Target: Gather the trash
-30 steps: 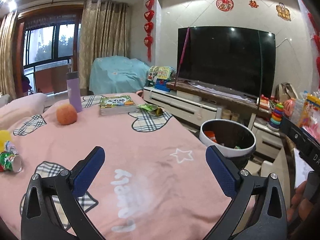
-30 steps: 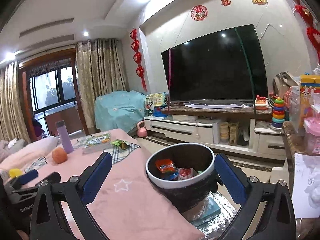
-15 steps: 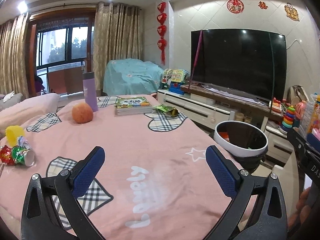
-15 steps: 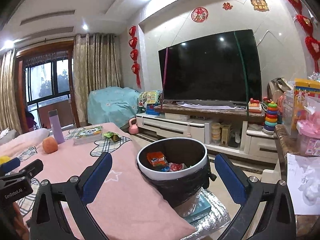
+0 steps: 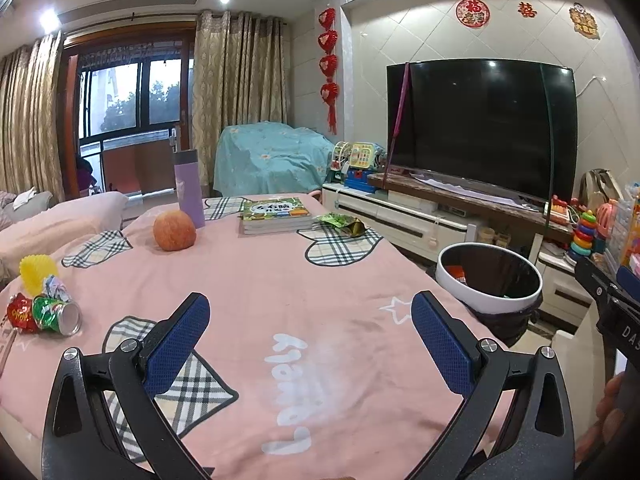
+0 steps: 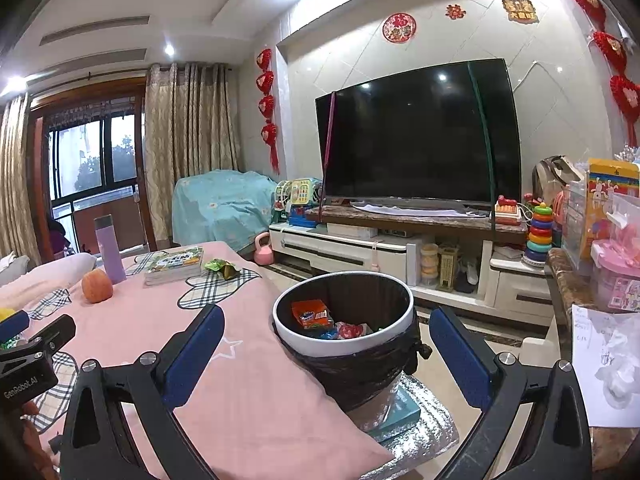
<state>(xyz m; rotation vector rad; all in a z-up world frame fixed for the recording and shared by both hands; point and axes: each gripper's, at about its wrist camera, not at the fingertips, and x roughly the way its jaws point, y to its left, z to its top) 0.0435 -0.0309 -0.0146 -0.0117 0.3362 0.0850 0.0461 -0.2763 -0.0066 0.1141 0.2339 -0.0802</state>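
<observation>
Both grippers are empty with their jaws spread wide. The left gripper [image 5: 310, 326] hovers over the near edge of the pink quilt-covered table [image 5: 280, 280], while the right gripper [image 6: 326, 338] hangs just off the table's right edge, framing the white-rimmed round bin lined with a black bag [image 6: 344, 320], which already holds an orange wrapper and other bits. The nearest trash looks to be the crushed green drinks can [image 5: 56, 316], lying on its side at the table's left edge beside a red crumpled wrapper [image 5: 18, 314] and a yellow fluted paper cup [image 5: 38, 270]. It lies well to the left of the left gripper, so that arm seems the natural one to reach it. Its long axis runs roughly left to right across the table, open end pointing right toward the gripper. A green snack wrapper [image 5: 344, 222] sits at the far right corner, near the stack of books [image 5: 276, 216].
</observation>
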